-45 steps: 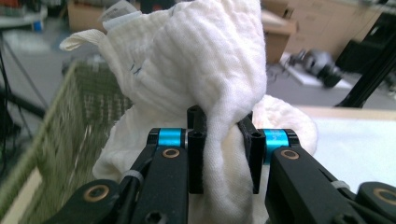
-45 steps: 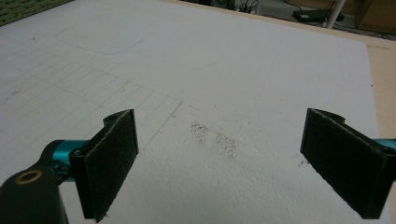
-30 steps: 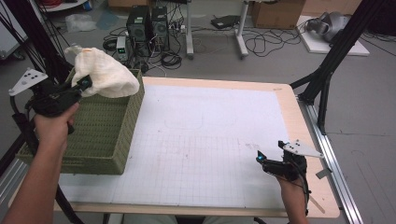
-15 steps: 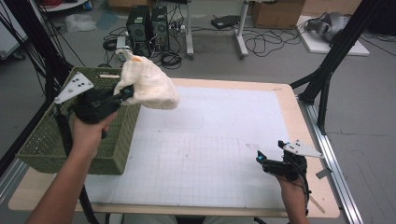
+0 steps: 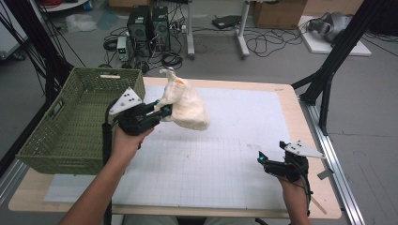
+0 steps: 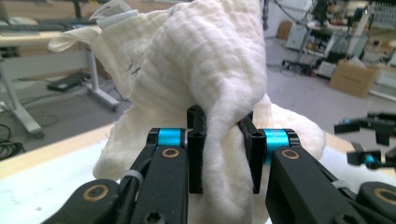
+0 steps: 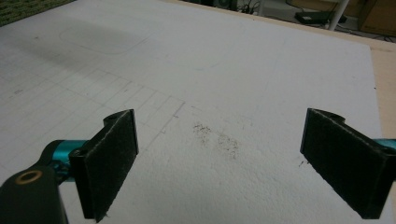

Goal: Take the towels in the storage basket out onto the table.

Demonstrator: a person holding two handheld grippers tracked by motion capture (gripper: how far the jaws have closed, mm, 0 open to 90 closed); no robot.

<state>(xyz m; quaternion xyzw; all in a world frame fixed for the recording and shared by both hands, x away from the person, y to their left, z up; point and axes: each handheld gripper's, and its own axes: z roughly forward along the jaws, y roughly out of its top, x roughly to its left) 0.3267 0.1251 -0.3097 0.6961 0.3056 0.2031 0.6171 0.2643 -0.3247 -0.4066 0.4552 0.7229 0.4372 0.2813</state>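
The left gripper view looks straight along the left gripper (image 6: 223, 156), whose jaws are drawn in narrow on a gathered fold of the cream cloth (image 6: 205, 79); the bunched fabric fills the gap between the pads and billows up and out beyond them. Gripping a pinched fold this way, rather than a flat edge, probably gives the pads enough bulk to hold on to while the cloth hangs free. In the high view the left gripper (image 5: 164, 111) points across the table, with the cloth (image 5: 185, 105) bulging just ahead of its tips, lifted clear of the white grid mat (image 5: 225, 154) below it. The cloth looks soft and crinkled, loosely woven, crumpled into a rounded lump, with a small label near its upper edge and a hint of orange at the top. Just behind and beside the left gripper sits the green woven basket (image 5: 42, 157), at the table's edge. Well apart from it, toward the person's side, the right gripper (image 5: 264, 161) waits low over the mat; in its own view, the right gripper (image 7: 219, 165) has its jaws wide apart with nothing between them, seemingly ready to help spread the cloth.
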